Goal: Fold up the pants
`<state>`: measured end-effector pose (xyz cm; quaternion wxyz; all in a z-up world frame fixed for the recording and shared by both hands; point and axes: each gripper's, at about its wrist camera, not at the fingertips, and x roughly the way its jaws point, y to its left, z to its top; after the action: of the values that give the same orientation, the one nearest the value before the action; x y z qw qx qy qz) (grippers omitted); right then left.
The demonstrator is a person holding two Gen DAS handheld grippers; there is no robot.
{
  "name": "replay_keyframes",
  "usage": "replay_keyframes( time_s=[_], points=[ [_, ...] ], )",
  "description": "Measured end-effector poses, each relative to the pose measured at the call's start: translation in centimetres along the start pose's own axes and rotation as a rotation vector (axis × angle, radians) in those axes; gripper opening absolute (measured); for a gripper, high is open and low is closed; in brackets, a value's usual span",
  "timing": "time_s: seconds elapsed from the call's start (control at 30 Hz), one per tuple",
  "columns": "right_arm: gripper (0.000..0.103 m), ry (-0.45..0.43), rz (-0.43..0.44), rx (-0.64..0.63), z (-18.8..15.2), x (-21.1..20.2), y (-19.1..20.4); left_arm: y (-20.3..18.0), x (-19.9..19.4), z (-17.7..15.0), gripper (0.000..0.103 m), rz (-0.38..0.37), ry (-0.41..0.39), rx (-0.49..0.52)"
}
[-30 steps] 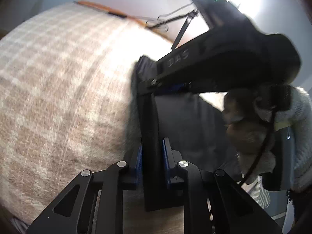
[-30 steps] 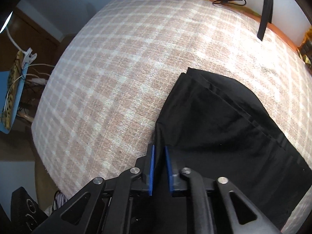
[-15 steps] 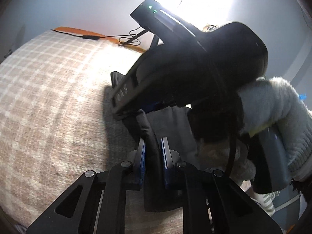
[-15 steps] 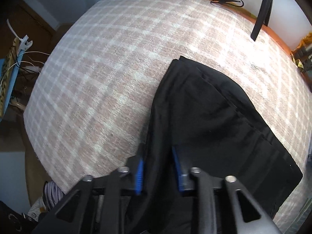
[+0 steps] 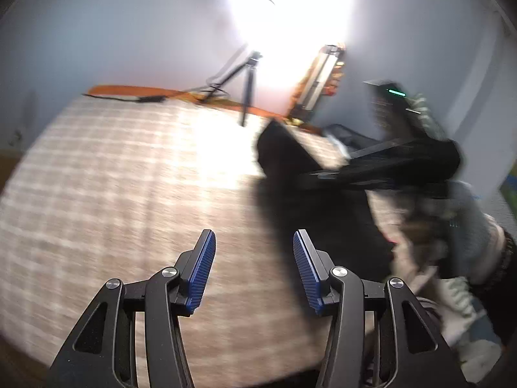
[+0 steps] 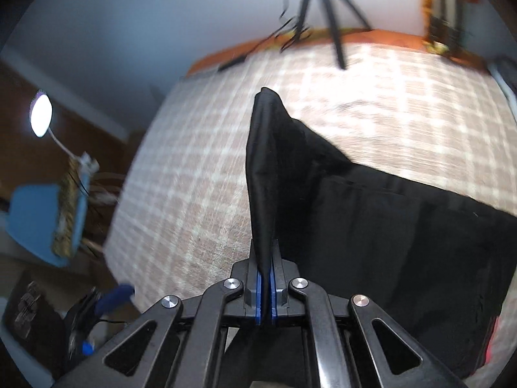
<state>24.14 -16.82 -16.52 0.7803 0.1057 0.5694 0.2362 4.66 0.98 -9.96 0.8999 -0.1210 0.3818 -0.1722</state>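
Right gripper (image 6: 265, 286): jaws clamped on raised edge of black pants (image 6: 387, 226). Left gripper (image 5: 253, 271): jaws wide apart, holding nothing, above plaid bed (image 5: 113, 177). Pants lay beyond on bed; tripod (image 6: 326, 6) farthest.

Bed under a pink-and-white checked blanket (image 6: 200, 174), black pants (image 6: 387, 226) lying toward its right edge, black tripod (image 6: 332, 9) and cable (image 5: 142, 98) at its far edge.

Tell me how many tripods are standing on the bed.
1: a black tripod at the far edge of the checked bed, beyond the black pants. Others may be out of frame.
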Motion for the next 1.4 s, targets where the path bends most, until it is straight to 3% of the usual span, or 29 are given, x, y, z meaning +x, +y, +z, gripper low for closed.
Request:
replay_keyframes(
  time_s=[0.07, 0.2, 0.43, 0.6, 0.9, 1.1, 1.23, 1.27, 1.3, 1.4],
  points=[
    [0.001, -0.037, 0.017, 0.036, -0.3, -1.4, -1.1, 0.4, 0.9, 0.6, 0.049, 0.007, 0.011, -0.007],
    [0.001, -0.103, 0.029, 0.087, -1.3, -4.7, -4.0, -0.9, 4.4, 1.2, 0.049, -0.002, 0.059, 0.075],
    [0.001, -0.153, -0.002, 0.203, -3.5, -8.1, -11.5, -6.9, 11.8, 1.6, 0.049, -0.057, 0.162, 0.206],
    [0.001, -0.169, -0.029, 0.263, -4.6, -9.5, -15.8, -11.8, 13.9, 1.6, 0.049, -0.096, 0.185, 0.311],
    [0.001, -0.142, -0.077, 0.227, -4.5, -9.4, -19.2, -16.9, 17.1, -0.5, 0.049, -0.133, 0.229, 0.470],
    [0.002, -0.100, -0.123, 0.202, -5.1, -7.4, -21.3, -18.2, 18.6, -3.3, 0.049, -0.091, 0.267, 0.584],
    [0.008, -0.072, -0.156, 0.184, -5.7, -6.5, -21.7, -18.0, 19.7, -4.4, 0.049, -0.084, 0.292, 0.612],
    [0.020, -0.072, -0.163, 0.188, -5.8, -6.5, -22.0, -17.8, 19.8, -4.4, 0.049, -0.089, 0.291, 0.605],
    [0.026, -0.079, -0.163, 0.195, -5.8, -6.7, -22.3, -17.6, 19.8, -4.4, 0.049, -0.093, 0.293, 0.594],
    [0.029, -0.119, -0.168, 0.210, -6.1, -8.0, -22.9, -17.2, 19.1, -3.8, 0.049, -0.103, 0.298, 0.576]
  ],
)
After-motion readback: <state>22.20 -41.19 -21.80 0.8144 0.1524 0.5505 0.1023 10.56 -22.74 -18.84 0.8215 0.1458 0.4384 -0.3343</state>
